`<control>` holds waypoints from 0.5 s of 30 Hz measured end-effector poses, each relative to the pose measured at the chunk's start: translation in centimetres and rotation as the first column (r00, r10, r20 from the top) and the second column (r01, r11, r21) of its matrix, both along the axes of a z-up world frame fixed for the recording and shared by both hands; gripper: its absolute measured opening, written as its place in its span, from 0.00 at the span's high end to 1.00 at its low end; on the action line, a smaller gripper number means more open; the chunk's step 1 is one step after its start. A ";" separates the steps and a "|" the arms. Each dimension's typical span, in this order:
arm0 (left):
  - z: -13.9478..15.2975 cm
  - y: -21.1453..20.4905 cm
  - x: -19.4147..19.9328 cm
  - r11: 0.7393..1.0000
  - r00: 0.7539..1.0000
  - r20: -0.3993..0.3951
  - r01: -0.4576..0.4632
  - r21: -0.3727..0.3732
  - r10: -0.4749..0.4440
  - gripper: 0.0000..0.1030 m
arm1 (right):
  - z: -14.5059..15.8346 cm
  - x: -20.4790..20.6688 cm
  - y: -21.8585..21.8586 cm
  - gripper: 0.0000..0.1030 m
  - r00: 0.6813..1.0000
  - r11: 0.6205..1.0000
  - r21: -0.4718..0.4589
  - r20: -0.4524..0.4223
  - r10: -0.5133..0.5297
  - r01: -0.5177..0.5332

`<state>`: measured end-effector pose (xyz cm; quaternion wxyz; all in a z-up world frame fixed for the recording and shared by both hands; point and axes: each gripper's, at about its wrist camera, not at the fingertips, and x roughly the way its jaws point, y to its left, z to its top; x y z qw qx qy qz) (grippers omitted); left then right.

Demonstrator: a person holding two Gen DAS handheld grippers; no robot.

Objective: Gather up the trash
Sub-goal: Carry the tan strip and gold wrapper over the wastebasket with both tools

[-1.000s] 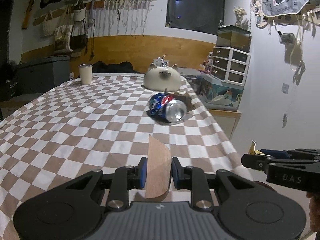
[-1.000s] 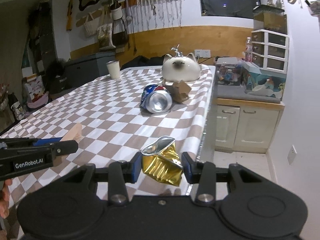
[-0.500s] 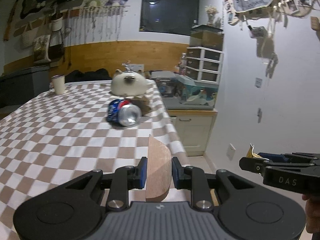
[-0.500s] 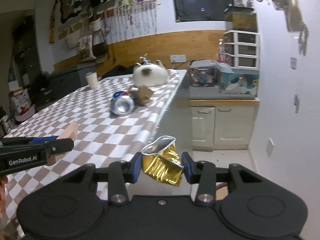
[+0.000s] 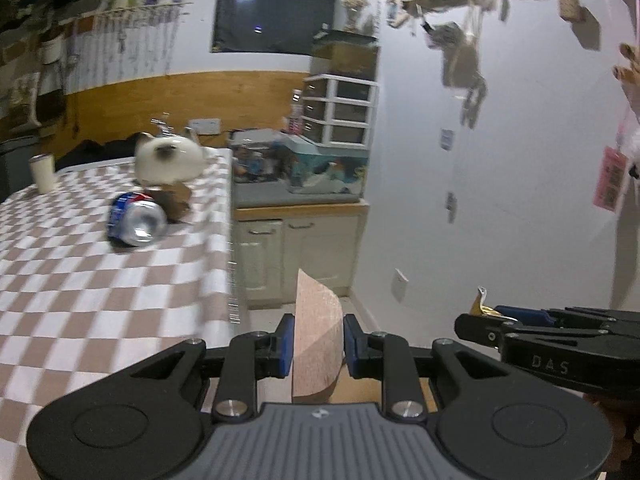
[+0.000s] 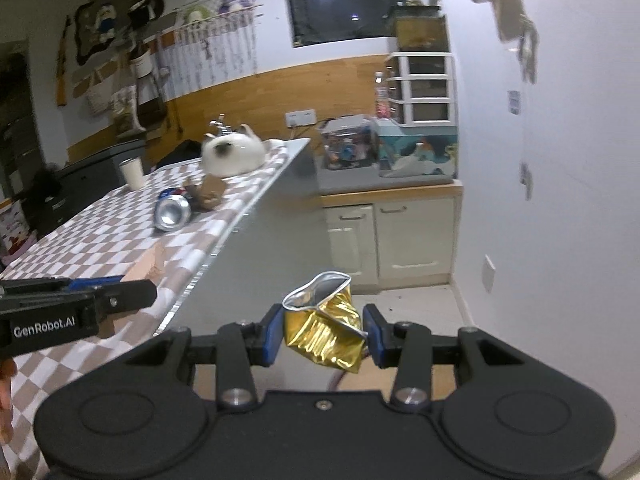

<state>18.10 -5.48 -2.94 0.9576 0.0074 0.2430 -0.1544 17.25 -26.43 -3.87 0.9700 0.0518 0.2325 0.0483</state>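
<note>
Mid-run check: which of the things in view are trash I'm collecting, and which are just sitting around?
Trash for the job:
- brown cardboard piece, clamped in the left gripper
- crushed gold can, clamped in the right gripper
- crushed blue can, lying on the checkered table
- crumpled brown scrap beside it

Just lying about:
- cat-shaped plush
- white cup

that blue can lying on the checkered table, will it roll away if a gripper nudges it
Probably yes: the blue can lies on its side on the flat tablecloth, so a sideways nudge should roll it. It looks dented and empty, so likely light, and it may roll unevenly.
</note>
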 end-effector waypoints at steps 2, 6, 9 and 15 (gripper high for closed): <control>-0.4 -1.4 0.2 1.000 1.000 -0.011 0.020 0.005 -0.020 0.74 | -0.3 -0.1 -1.3 0.58 1.000 1.000 0.007 -0.006 -0.016 0.016; -1.3 -4.1 0.6 0.998 0.998 -0.033 0.059 0.008 -0.059 0.74 | -1.1 -0.4 -3.4 0.58 0.999 0.999 0.019 -0.020 -0.042 0.042; -2.3 -6.3 1.2 0.996 0.994 -0.059 0.090 0.014 -0.089 0.74 | -2.0 -0.2 -5.1 0.58 0.997 0.998 0.031 -0.037 -0.061 0.062; -4.8 -10.0 3.3 0.992 0.984 -0.129 0.126 0.016 -0.123 0.74 | -4.6 0.3 -8.7 0.58 0.991 0.993 0.056 -0.091 -0.099 0.104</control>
